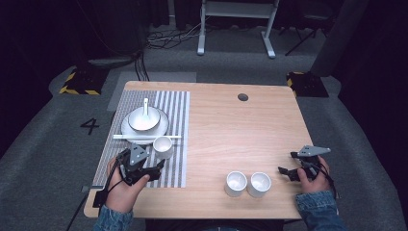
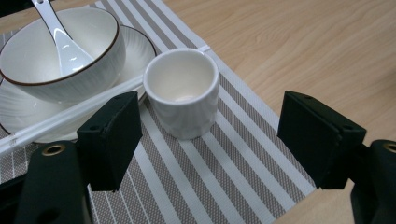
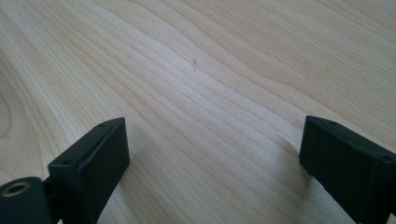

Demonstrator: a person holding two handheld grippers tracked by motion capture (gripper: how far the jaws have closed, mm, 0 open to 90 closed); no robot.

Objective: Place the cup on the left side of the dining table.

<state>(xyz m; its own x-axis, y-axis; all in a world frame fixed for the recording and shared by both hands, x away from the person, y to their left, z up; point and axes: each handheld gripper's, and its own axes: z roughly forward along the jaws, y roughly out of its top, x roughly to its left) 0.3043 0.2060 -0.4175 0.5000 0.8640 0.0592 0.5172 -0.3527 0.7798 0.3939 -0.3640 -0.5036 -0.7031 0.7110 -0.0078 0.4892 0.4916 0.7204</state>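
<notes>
A small white cup [image 1: 162, 146] [image 2: 181, 91] stands upright on a striped placemat [image 1: 171, 115] [image 2: 224, 172]. Just short of it my left gripper [image 1: 156, 165] [image 2: 217, 140] is open, its jaws wide apart and the cup a little ahead of them, untouched. Behind the cup lie white chopsticks [image 1: 146, 137] [image 2: 65, 116] across a plate [image 1: 163, 126] [image 2: 142, 44] that carries a white bowl [image 1: 143, 118] [image 2: 60, 56] with a spoon [image 1: 146, 106] [image 2: 63, 39]. At the table's right my right gripper [image 1: 285, 170] [image 3: 210, 158] is open over bare wood.
Two more white cups [image 1: 236, 183] [image 1: 259, 184] stand side by side near the front edge, between my hands. The wooden table [image 1: 240, 130] has a dark round hole [image 1: 243, 96] at the back. A white desk frame [image 1: 235, 24] stands on the floor beyond.
</notes>
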